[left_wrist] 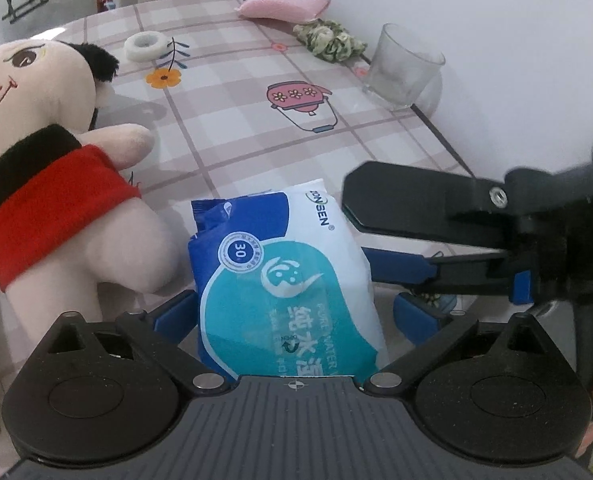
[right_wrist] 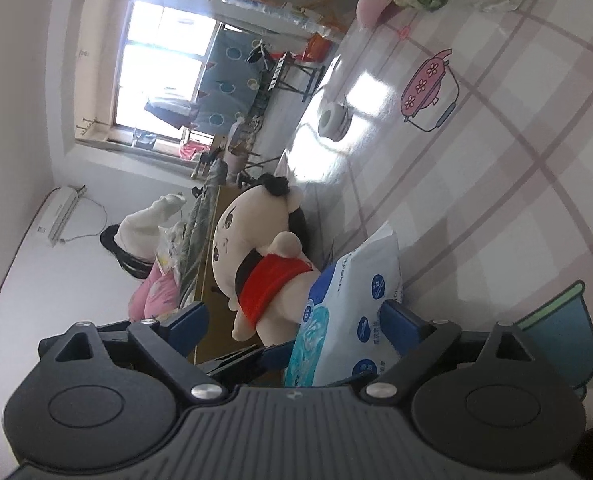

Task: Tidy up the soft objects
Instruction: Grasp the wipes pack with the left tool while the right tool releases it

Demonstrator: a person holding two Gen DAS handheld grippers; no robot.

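Note:
A blue and white wet wipes pack (left_wrist: 284, 276) lies between the fingers of my left gripper (left_wrist: 294, 312), which stands wide open around it. My right gripper (right_wrist: 296, 328) comes in from the right, turned on its side, also open around the same pack (right_wrist: 348, 320); it shows in the left wrist view (left_wrist: 392, 236). A plush doll (left_wrist: 48, 184) with a red bib lies just left of the pack and shows in the right wrist view (right_wrist: 260, 256). A pink sponge pad (left_wrist: 284, 5) and a green patterned scrunchie (left_wrist: 330, 40) lie at the far edge.
A clear glass (left_wrist: 402, 68) stands by the white wall on the right. A roll of white tape (left_wrist: 146, 46) sits on the checked tablecloth (left_wrist: 236, 120) at the far left. A room with furniture lies beyond the table's left edge.

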